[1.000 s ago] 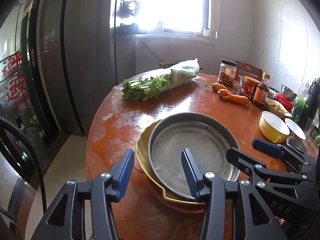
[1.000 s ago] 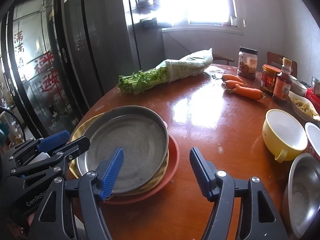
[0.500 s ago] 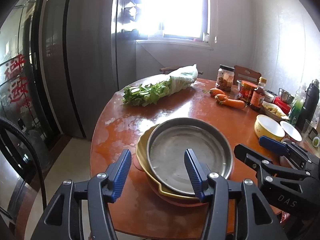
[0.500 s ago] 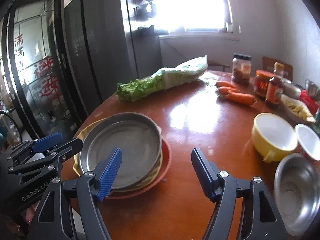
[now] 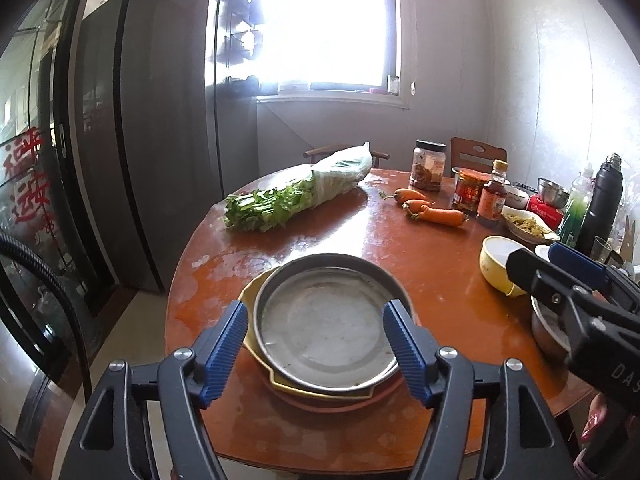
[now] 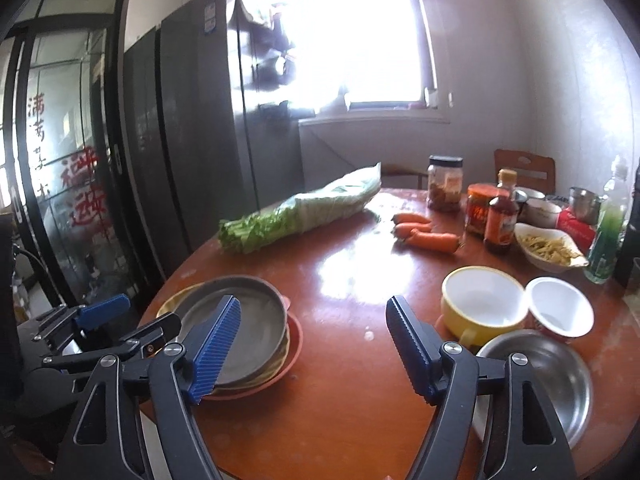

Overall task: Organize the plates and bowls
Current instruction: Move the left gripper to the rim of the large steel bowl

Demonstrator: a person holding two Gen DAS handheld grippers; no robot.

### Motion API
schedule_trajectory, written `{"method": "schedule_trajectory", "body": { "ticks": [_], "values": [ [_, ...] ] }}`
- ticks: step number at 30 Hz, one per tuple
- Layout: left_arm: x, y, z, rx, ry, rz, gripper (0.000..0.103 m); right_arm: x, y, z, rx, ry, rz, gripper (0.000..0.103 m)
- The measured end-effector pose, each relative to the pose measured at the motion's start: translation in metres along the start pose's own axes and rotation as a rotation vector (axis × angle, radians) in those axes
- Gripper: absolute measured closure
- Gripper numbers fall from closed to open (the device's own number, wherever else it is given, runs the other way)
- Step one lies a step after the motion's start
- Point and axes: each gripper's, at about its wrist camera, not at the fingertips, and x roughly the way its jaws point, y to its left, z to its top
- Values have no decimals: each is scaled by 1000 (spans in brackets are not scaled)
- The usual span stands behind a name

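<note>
Left wrist: left hand-held gripper point(image 5: 316, 344) opening, empty, above metal plate point(image 5: 326, 326)

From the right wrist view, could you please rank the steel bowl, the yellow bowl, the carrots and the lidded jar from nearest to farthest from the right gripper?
From the right gripper:
1. steel bowl, lower right.
2. yellow bowl, just behind it.
3. carrots, mid-table.
4. lidded jar, at the far edge.

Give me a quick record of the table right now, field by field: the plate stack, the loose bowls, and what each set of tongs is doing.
plate stack: metal plate on yellow plate on red plate
loose bowls: yellow bowl, white bowl, steel bowl
left tongs: opening, empty
right tongs: opening, empty
table: round, wooden
</note>
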Motion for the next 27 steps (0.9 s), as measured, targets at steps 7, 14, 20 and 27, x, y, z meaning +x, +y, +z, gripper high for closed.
{"method": "schedule_trajectory", "body": {
  "ticks": [7, 14, 20, 27],
  "values": [
    [-6, -25, 4, 45, -10, -26, 30, -17, -18, -4, 26, -11, -18, 26],
    [-9, -42, 10, 59, -14, -55, 29, -34, -37, -5, 62, -34, -46, 25],
    [-4, -62, 17, 63, -14, -91, 26, -50, -55, -6, 73, -71, -107, 23],
    [-1, -103, 22, 118, -6, -161, 25, -77, -93, -12, 107, -108, -291, 22]
  ]
}}
